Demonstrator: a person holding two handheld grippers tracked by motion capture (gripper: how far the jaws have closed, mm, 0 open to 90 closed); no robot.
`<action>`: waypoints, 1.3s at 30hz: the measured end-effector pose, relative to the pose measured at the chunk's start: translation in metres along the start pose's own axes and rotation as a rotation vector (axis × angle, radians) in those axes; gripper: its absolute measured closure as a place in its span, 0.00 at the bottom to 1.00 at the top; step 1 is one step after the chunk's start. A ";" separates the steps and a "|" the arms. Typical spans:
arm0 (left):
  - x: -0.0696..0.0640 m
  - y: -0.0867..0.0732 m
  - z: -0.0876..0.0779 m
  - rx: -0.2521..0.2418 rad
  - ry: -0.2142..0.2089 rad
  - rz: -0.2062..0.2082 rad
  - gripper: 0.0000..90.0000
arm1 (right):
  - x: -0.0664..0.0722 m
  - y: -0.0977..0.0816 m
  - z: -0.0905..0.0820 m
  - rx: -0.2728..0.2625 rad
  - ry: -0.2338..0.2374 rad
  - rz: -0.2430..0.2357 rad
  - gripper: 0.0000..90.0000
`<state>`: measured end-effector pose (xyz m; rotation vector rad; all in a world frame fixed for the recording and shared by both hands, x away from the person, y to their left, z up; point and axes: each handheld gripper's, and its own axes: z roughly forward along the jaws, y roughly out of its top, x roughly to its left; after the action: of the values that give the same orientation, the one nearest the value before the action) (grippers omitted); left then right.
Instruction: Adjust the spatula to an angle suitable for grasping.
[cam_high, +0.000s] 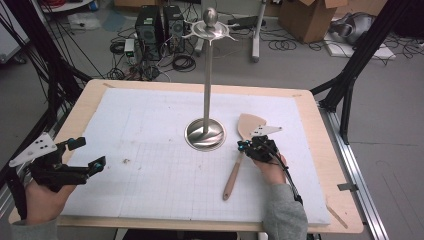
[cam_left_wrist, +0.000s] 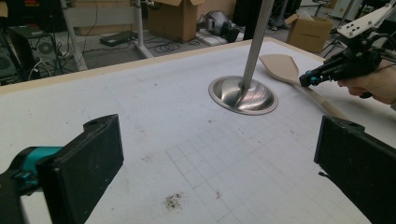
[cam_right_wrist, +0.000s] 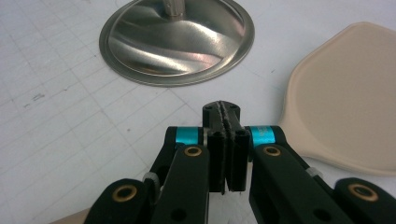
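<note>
Under right tongs (cam_high: 243, 145), spatula (cam_high: 248, 125) neck hidden

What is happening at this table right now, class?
A person holds a gripper in each hand over a white mat. The right gripper, jaws shut with nothing between them, sits beside a wooden spatula that lies flat next to a tall metal stand with hooks on top. The left gripper hangs open at the mat's left edge, away from both.

A lab is suggested by computer towers (cam_high: 159, 27), loose cables (cam_high: 182, 62) and cardboard boxes (cam_high: 310, 17) on the floor.
</note>
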<state>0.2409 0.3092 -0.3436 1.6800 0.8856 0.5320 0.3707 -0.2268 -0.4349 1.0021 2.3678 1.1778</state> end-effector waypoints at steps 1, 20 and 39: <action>0.000 0.000 0.000 0.001 0.001 -0.003 0.02 | 0.000 0.000 0.001 -0.001 -0.002 -0.001 0.99; 0.000 -0.004 -0.002 0.008 0.011 -0.008 0.02 | -0.002 0.004 0.013 0.029 -0.023 -0.013 0.99; 0.002 -0.004 0.002 0.014 0.001 -0.015 0.02 | -0.003 0.001 0.012 0.076 -0.040 -0.008 1.00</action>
<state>0.2423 0.3104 -0.3482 1.6844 0.9033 0.5175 0.3799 -0.2216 -0.4410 1.0297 2.3987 1.0627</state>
